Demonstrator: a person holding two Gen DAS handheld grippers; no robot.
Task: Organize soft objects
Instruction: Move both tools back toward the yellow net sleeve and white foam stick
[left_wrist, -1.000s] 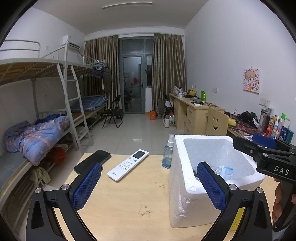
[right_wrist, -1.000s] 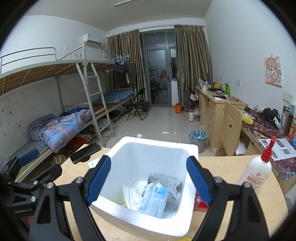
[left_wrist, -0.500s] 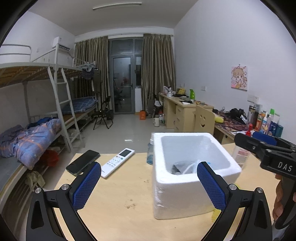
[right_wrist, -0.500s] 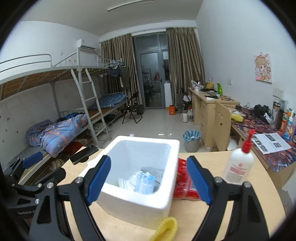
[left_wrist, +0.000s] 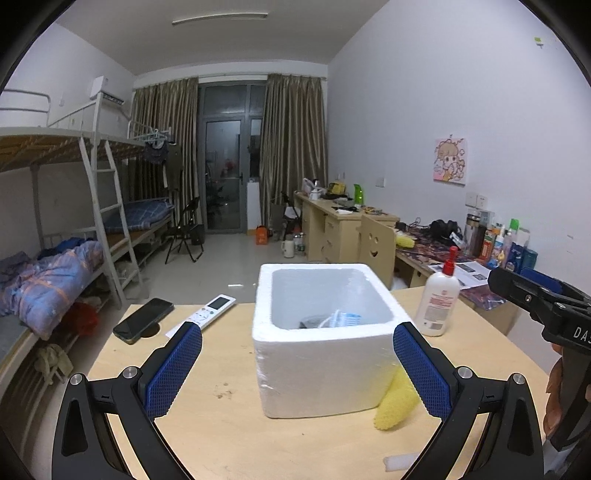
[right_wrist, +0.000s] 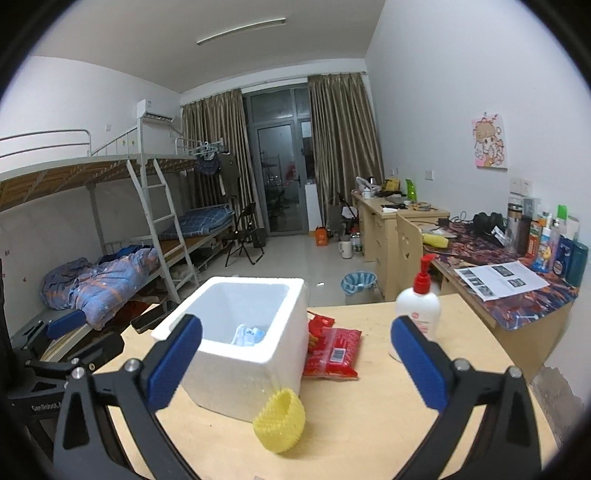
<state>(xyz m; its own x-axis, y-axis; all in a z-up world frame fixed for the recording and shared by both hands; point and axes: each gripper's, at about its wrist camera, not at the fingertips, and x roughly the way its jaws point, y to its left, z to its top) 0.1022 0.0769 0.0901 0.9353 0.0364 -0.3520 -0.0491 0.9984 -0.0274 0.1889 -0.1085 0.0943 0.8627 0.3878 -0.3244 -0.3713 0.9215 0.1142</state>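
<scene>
Dormitory setting; work surface is a light wooden table (right_wrist: 369, 424). Nearest the cameras, the left gripper (left_wrist: 297, 365) and right gripper (right_wrist: 297, 360) both hang above the table with fingers spread wide and nothing between them. Just beyond, a yellow foam net (right_wrist: 279, 421) lies touching the front corner of the foam box (right_wrist: 240, 354), not yet put away; judged the next item to collect. Inside the box, a mask pack (right_wrist: 250, 335) and grey cloth (left_wrist: 312, 322) already rest, so the box serves as the collecting bin. A red packet (right_wrist: 334, 352) lies against the box's right wall. Farther back stand a lotion bottle (right_wrist: 419, 306), a remote (left_wrist: 213, 310) and a phone (left_wrist: 144, 320), hard items apparently left out on purpose.
</scene>
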